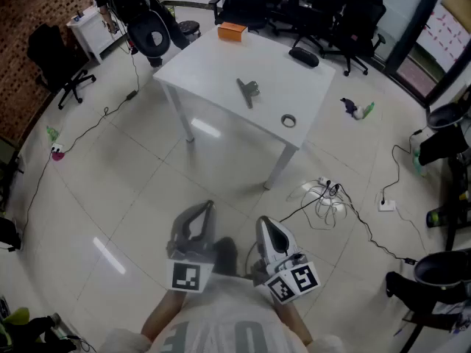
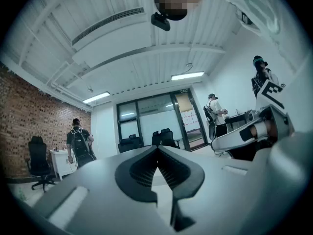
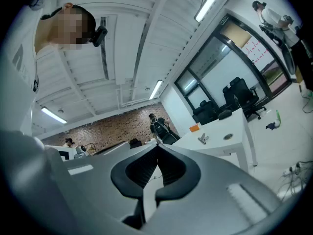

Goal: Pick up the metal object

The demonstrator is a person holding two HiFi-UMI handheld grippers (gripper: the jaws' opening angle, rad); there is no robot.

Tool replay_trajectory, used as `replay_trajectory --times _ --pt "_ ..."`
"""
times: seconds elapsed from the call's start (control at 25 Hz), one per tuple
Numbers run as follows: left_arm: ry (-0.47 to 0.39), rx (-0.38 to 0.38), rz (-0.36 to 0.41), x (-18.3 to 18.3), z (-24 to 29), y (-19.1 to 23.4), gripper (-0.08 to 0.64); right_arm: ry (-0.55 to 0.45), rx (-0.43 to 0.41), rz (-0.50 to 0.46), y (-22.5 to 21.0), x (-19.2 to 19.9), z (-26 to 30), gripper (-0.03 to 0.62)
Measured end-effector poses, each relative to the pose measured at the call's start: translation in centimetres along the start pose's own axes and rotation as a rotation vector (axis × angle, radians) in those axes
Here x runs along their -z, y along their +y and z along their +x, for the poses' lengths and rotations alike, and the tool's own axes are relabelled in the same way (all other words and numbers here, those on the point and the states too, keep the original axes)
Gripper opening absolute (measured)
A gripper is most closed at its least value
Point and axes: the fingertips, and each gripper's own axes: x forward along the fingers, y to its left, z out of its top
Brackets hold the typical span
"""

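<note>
Left claw (image 2: 157, 149) and right claw (image 3: 157, 147) both have their jaws pressed together with nothing between them. They hang at the bottom centre of the head view, close to the person's body. The metal object (image 1: 248, 92) lies on the white worktop (image 1: 213, 65) in the upper middle of that view, well apart from both claws, with a tape roll (image 1: 288, 120) near it. By my reading the pick-up has not started: approach, opening, grasp and lift are all left.

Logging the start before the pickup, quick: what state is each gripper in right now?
Left gripper: closed, jaws together, holding nothing.
Right gripper: closed, jaws together, holding nothing.
</note>
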Motion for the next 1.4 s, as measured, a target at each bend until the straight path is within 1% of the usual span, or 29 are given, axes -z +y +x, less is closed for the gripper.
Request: replay_trajectory --times 0.04,0.08,0.12,0.16,0.24,0.32,0.4,0.48,0.56,0.6,0.64,0.68,0.72,0.84,0.88,0.92,0.96,1.0,1.12,1.2,1.24,1.36,1.4 --pt "0.008 -0.034 -0.101 0.8 0.5 0.7 0.002 0.006 -0.002 -0.005 -0.2 0.1 0.8 0.013" --pt "0.013 -0.062 -0.186 1.5 1.1 1.3 0.002 0.013 -0.003 -0.01 -0.4 0.2 1.6 0.014" --pt "0.013 -0.077 -0.236 2.1 1.9 2.0 0.002 0.019 -0.004 -0.016 -0.8 0.3 2.5 0.014" --pt "0.008 -0.076 -0.238 2.5 2.9 2.5 0.002 0.025 -0.005 -0.021 -1.4 0.3 3.5 0.014" --pt "-0.002 -0.046 -0.177 3.2 5.8 3.4 0.002 0.035 -0.003 -0.028 -3.0 0.1 6.0 0.012" --pt "-0.015 -0.042 -0.204 4.1 9.1 4.8 0.002 0.035 0.003 -0.032 -5.0 -0.7 9.0 0.011" --pt "-0.031 -0.025 -0.189 4.3 12.6 6.5 0.002 0.028 0.007 -0.053 -6.6 -2.0 12.4 0.015" --pt "-0.048 -0.017 -0.21 4.3 16.3 8.6 0.002 0.024 0.004 -0.125 -7.9 -3.9 16.2 0.015" --pt "-0.078 0.02 -0.135 4.0 20.2 10.9 0.002 0.015 -0.003 -0.205 -8.8 -5.9 20.5 0.015" --pt "-0.088 0.027 -0.127 4.2 22.1 12.2 0.002 0.005 -0.008 -0.229 -9.2 -6.9 22.7 0.015" --pt "-0.092 0.022 -0.154 4.5 23.9 13.6 0.002 -0.006 -0.013 -0.242 -9.7 -7.8 24.8 0.015" --pt "-0.096 0.021 -0.166 4.8 25.6 14.9 0.002 -0.019 -0.016 -0.249 -10.2 -8.6 26.7 0.015" --pt "-0.104 0.027 -0.146 4.9 27.2 16.1 0.002 -0.031 -0.016 -0.257 -10.8 -9.4 28.5 0.015" --pt "-0.135 0.061 -0.032 4.7 31.4 18.8 0.002 -0.063 0.003 -0.274 -12.6 -11.3 32.8 0.015" --pt "-0.134 0.063 -0.033 4.8 32.4 19.4 0.002 -0.068 0.012 -0.269 -13.2 -11.7 33.7 0.015" --pt "-0.125 0.054 -0.075 5.1 33.1 19.7 0.002 -0.065 0.023 -0.262 -13.8 -11.9 34.4 0.015" --pt "-0.112 0.041 -0.137 5.6 33.6 19.9 0.002 -0.053 0.033 -0.255 -14.6 -11.8 34.9 0.015" --pt "-0.098 0.034 -0.181 6.0 34.1 19.9 0.002 -0.035 0.042 -0.248 -15.4 -11.6 35.3 0.017" --pt "-0.07 0.029 -0.214 7.0 35.9 19.7 0.002 0.017 0.068 -0.213 -18.5 -10.3 37.1 0.03" --pt "-0.063 0.02 -0.248 7.2 36.8 19.8 0.002 0.053 0.095 -0.183 -21.1 -8.8 38.5 0.052" --pt "-0.062 0.023 -0.249 7.2 37.2 19.8 0.002 0.078 0.109 -0.174 -22.6 -7.8 39.3 0.073" --pt "-0.057 0.043 -0.211 7.0 38.3 19.5 0.002 0.18 0.137 -0.174 -27.0 -4.6 41.9 0.193" --pt "-0.06 0.043 -0.208 7.1 38.8 19.6 0.002 0.216 0.147 -0.183 -28.5 -3.5 42.9 0.216"
